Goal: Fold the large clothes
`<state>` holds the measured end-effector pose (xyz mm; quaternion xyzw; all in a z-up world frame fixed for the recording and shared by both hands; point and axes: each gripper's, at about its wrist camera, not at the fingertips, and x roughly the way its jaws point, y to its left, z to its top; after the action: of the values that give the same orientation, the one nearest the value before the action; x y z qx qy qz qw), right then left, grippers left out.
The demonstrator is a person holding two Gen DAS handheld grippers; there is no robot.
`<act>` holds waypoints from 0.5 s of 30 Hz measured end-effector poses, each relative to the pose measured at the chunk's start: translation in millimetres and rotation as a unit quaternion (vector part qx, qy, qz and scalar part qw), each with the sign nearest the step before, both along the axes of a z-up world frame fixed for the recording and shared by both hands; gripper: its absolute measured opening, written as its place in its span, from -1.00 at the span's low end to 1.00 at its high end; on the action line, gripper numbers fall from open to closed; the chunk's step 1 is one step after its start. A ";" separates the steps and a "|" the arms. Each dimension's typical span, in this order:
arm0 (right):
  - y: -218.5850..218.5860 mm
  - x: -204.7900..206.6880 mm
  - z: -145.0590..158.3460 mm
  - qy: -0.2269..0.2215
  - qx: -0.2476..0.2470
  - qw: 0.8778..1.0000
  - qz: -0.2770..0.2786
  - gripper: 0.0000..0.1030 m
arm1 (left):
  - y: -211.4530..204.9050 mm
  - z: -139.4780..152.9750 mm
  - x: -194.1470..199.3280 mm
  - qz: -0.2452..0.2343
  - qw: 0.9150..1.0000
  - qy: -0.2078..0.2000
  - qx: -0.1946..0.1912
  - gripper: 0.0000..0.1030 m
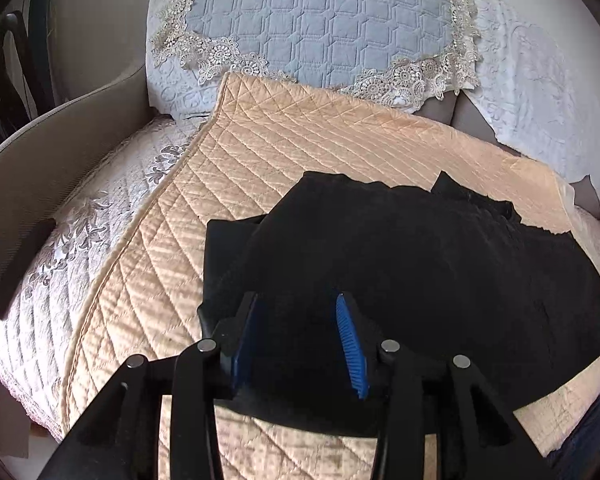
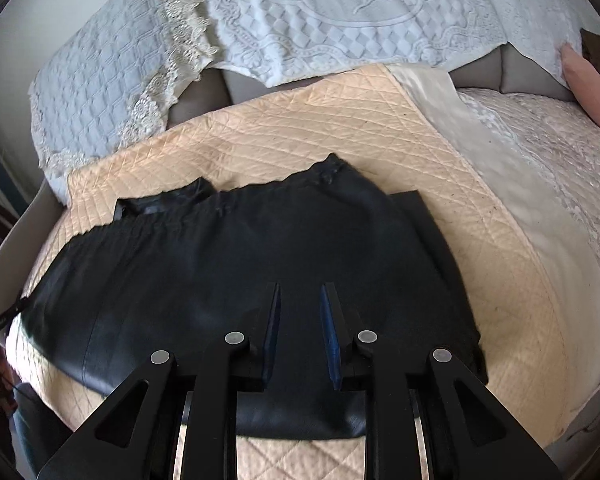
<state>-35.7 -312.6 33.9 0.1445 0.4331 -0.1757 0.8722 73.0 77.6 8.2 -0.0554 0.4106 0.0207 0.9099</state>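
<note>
Over black garment [image 1: 420, 248]: both tools [image 1: 296, 300] [image 2: 300, 292] parted, gripping nothing.

2 black grippers, left [image 1: 296, 304] and right [image 2: 299, 294]: blue ribbed pads [image 1: 350, 344], silver pivot pins [image 2: 235, 337].

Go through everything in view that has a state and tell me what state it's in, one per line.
black garment: lying flat on the quilt, partly folded, elastic waistband at the far edge.
left gripper: open, over the garment, gripping nothing.
right gripper: open, narrower gap, over the garment, gripping nothing.
peach quilted cover: spread flat under the garment.
blue lace-trimmed cushion: propped against the backrest.
</note>
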 end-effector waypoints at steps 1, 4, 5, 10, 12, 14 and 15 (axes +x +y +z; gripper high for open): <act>1.1 -2.2 -2.2 0.003 -0.002 1.000 -0.001 -0.58 | 0.4 -2.5 -1.2 -0.001 1.000 0.002 0.000 -0.19; -10.5 -6.9 -21.9 0.038 0.007 0.999 -0.034 -0.51 | 4.4 -16.5 -1.7 -0.003 1.000 0.015 -0.002 -0.19; -17.0 -8.3 -28.5 0.048 0.013 0.998 -0.045 -0.51 | 3.2 -18.2 -2.9 -0.005 1.000 0.013 0.000 -0.19; -32.4 -10.6 -32.7 0.039 0.055 0.996 -0.064 -0.51 | -1.8 -22.1 -4.4 -0.007 1.000 0.012 0.009 -0.19; -26.5 -7.9 -30.5 0.047 0.040 0.996 -0.060 -0.51 | -1.9 -21.2 -4.6 -0.006 1.000 0.012 0.009 -0.19; -19.0 -5.8 -25.8 0.053 0.023 0.997 -0.056 -0.49 | 0.4 -15.4 -7.1 -0.006 1.000 0.012 -0.002 -0.19; -13.9 -5.1 -21.7 0.053 0.020 0.997 -0.051 -0.49 | 3.6 -10.6 -9.3 -0.005 1.000 0.008 -0.011 -0.19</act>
<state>-40.7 -326.5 12.2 0.1746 0.4737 -0.2190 0.8350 63.7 81.2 -2.4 -0.0633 0.4180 0.0117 0.9062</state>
